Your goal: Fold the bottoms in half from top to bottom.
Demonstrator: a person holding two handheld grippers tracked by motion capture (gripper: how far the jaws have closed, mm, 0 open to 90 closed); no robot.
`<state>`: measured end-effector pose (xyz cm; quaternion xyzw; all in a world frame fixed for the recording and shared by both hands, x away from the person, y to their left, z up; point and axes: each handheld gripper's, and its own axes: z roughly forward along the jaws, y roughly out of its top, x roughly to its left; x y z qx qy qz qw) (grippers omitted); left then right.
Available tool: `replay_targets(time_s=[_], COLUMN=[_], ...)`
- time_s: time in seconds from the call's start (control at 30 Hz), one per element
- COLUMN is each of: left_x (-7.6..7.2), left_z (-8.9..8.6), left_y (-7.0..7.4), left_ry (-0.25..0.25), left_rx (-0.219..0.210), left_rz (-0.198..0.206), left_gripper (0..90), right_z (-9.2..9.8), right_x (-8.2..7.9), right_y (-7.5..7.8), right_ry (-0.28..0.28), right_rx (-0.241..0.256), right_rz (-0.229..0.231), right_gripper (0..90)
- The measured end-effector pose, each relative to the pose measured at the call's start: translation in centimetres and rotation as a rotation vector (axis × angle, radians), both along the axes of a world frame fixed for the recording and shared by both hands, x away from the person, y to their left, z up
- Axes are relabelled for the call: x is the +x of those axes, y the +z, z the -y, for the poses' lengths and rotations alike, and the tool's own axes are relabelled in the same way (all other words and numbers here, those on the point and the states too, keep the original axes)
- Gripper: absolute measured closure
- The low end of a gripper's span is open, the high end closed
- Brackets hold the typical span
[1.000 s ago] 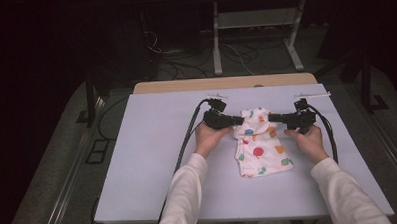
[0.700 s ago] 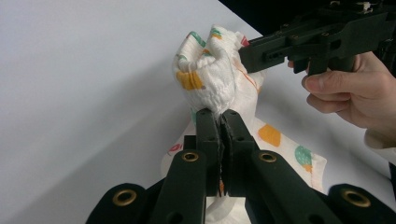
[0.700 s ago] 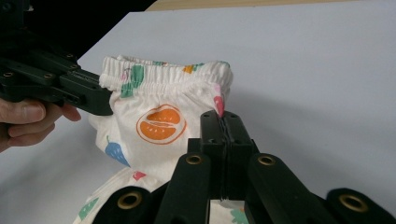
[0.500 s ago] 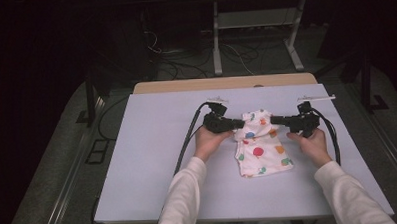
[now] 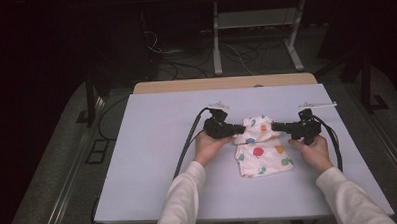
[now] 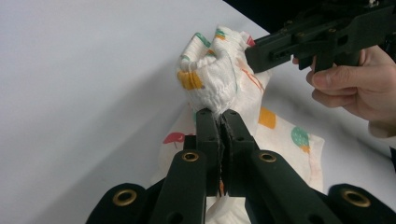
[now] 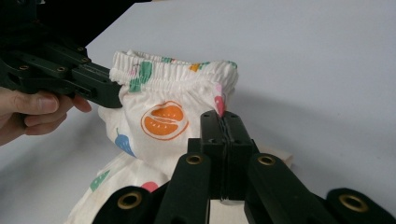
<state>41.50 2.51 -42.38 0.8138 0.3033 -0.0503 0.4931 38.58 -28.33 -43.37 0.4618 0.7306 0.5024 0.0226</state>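
A small white garment (image 5: 260, 152) with coloured fruit prints lies at the table's middle right, its elastic waistband lifted off the surface. My left gripper (image 5: 237, 132) is shut on the waistband's left end (image 6: 210, 79), its jaws (image 6: 219, 114) pressed together on the cloth. My right gripper (image 5: 276, 126) is shut on the waistband's right end, close to an orange print (image 7: 163, 119); its jaws (image 7: 226, 115) are closed on the fabric. Each gripper view also shows the other gripper (image 6: 261, 49) (image 7: 105, 93) biting the opposite end. The legs rest flat on the table.
The white table cover (image 5: 153, 158) has free room to the left and in front of the garment. A wooden edge (image 5: 185, 85) runs along the far side. A thin white strip (image 5: 316, 106) lies at the far right. Cables (image 5: 187, 142) trail from both grippers.
Both grippers have drifted slightly toward the near edge, still holding the waistband. The garment's lower part has stayed in place.
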Motion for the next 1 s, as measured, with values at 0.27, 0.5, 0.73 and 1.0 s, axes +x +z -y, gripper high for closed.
replay_targets(time_s=[0.27, 0.5, 0.73, 1.0], left_x=[-1.1, -1.3, -1.5, -1.8], left_z=[0.4, 0.4, 0.4, 0.6], left_y=[-0.9, -1.2, -1.6, -1.7], left_ry=[-0.030, -0.038, -0.044, -0.064], left_rx=[0.007, 0.022, 0.031, 0.044], left_rz=[0.005, -0.001, -0.009, -0.005], left_gripper=[86.9, 86.9, 86.9, 86.9], right_z=[0.2, 0.1, 0.1, 0.2], right_x=[-0.8, -1.6, -2.0, -2.4], right_y=[-0.5, -0.8, -1.0, -1.2], right_ry=[0.005, 0.004, 0.005, 0.005], right_rx=[-0.020, -0.028, -0.036, -0.037], right_rz=[0.002, 0.001, -0.008, -0.025], right_gripper=[88.0, 88.0, 88.0, 87.9])
